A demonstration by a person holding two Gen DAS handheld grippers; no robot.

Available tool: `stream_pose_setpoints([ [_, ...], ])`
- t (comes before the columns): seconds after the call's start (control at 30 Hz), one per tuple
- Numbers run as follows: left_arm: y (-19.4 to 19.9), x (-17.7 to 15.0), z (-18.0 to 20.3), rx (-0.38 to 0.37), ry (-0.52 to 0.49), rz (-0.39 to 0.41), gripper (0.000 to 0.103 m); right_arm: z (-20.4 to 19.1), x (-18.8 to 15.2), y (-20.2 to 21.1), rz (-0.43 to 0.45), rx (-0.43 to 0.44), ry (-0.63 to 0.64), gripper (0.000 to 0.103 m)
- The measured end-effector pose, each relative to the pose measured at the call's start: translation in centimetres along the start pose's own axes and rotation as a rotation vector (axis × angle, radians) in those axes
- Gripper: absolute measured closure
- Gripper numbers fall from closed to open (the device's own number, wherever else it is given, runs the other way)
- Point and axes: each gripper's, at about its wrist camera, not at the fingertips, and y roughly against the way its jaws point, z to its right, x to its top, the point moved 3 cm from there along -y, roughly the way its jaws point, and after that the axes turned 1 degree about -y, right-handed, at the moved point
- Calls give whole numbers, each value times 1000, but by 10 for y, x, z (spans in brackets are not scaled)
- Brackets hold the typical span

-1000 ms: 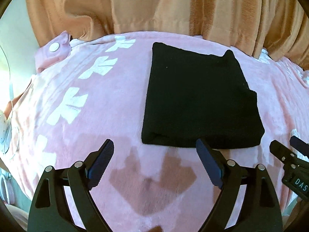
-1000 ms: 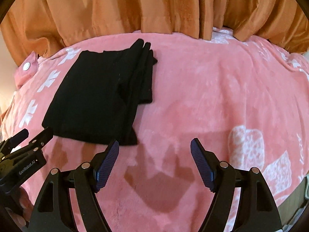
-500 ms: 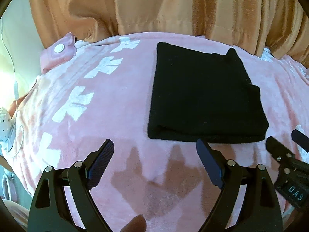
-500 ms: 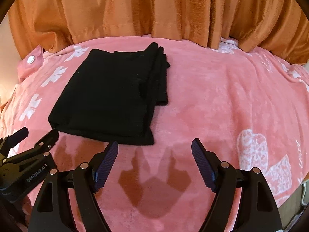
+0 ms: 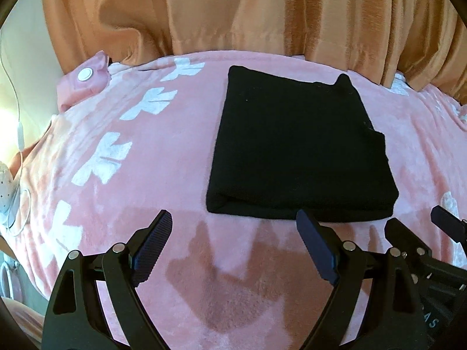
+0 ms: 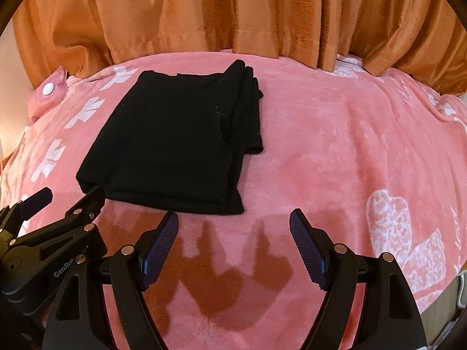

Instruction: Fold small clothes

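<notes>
- Left gripper (image 5: 232, 223): both fingers spread wide, nothing between them. Ribbed dark-blue pads (image 5: 153, 245) face each other across an open gap. Pointed forward and steeply downward.
- Right gripper (image 6: 233, 224): both fingers spread wide, nothing held. Ribbed pads (image 6: 162, 243) clear of any contact. Pointed forward and steeply downward.
- Relative position: the two grippers sit side by side, close together but apart. The right gripper's fingers show at the right edge of the left wrist view; the left gripper's fingers show at the left edge of the right wrist view.
</notes>
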Motion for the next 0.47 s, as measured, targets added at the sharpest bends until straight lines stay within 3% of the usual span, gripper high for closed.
stream_pose_setpoints([
  [0.47, -11, -4, 5, 0, 8, -52, 24, 2, -3, -5, -27, -42, -9, 27],
])
